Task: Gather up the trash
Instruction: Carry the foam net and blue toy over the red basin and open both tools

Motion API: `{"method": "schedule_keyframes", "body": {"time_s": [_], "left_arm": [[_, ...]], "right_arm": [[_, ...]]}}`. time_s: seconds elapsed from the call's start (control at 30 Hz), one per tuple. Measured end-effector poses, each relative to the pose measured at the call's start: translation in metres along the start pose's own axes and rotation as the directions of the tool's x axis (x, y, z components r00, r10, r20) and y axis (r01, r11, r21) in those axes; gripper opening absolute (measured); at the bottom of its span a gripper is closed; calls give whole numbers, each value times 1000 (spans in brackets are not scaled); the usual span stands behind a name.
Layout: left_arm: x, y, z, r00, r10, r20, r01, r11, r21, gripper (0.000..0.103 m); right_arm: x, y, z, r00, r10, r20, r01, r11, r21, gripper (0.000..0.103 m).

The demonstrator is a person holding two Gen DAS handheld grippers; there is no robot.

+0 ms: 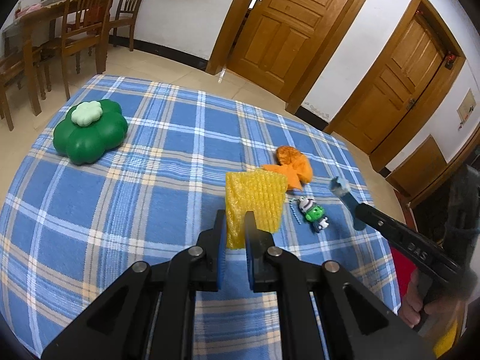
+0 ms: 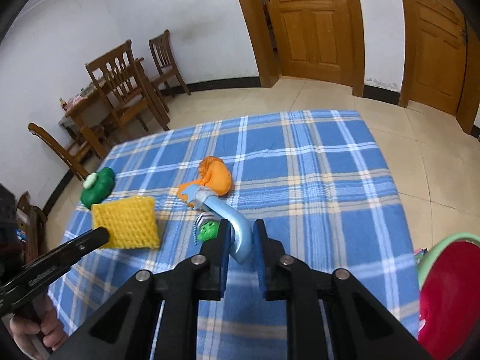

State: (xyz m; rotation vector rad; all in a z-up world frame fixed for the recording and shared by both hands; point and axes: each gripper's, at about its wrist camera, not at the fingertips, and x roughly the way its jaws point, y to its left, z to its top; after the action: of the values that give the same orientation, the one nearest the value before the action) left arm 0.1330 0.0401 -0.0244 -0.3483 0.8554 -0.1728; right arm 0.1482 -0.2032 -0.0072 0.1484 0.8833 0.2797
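My left gripper (image 1: 235,220) is shut on a yellow foam net sleeve (image 1: 258,198), lifted over the blue plaid tablecloth (image 1: 135,195); the same sleeve (image 2: 127,223) shows at the left of the right wrist view. My right gripper (image 2: 242,229) is shut on a bent light-blue wrapper strip (image 2: 231,216), seen from the left wrist as a blue strip (image 1: 345,196) at the right. Orange peel (image 1: 295,163) (image 2: 216,177) lies on the cloth behind both. A small green toy keychain (image 1: 313,214) (image 2: 208,229) lies between them.
A green clover-shaped box (image 1: 90,133) (image 2: 97,187) sits at the table's left. A red bin with a green rim (image 2: 450,291) stands at the lower right. Wooden chairs (image 1: 81,24), a dining table and wooden doors (image 1: 288,21) lie beyond. A hand (image 1: 415,300) grips the right handle.
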Motion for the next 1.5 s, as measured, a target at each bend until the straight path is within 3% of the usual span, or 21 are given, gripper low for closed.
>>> {"method": "schedule_keyframes", "body": {"time_s": [0.37,0.87,1.17,1.5], "left_arm": [[-18,-30,-6,998,-55,3,55,998,44,10],[-26,-98,-25,990,-131,-45,137,975,173,10],[-23,-154,-38,980,-170,-100,192,940,283,10],[-10,-215,-54,966,-197,-169,250,881,401,10]], "right_arm": [[-59,-30,-30,998,-11,61,4,994,108,17],[-131,-98,-82,981,-163,108,125,948,293,17],[-159,-130,-102,962,-246,122,186,910,370,18],[-176,-160,-122,947,-300,117,221,869,442,18]]}}
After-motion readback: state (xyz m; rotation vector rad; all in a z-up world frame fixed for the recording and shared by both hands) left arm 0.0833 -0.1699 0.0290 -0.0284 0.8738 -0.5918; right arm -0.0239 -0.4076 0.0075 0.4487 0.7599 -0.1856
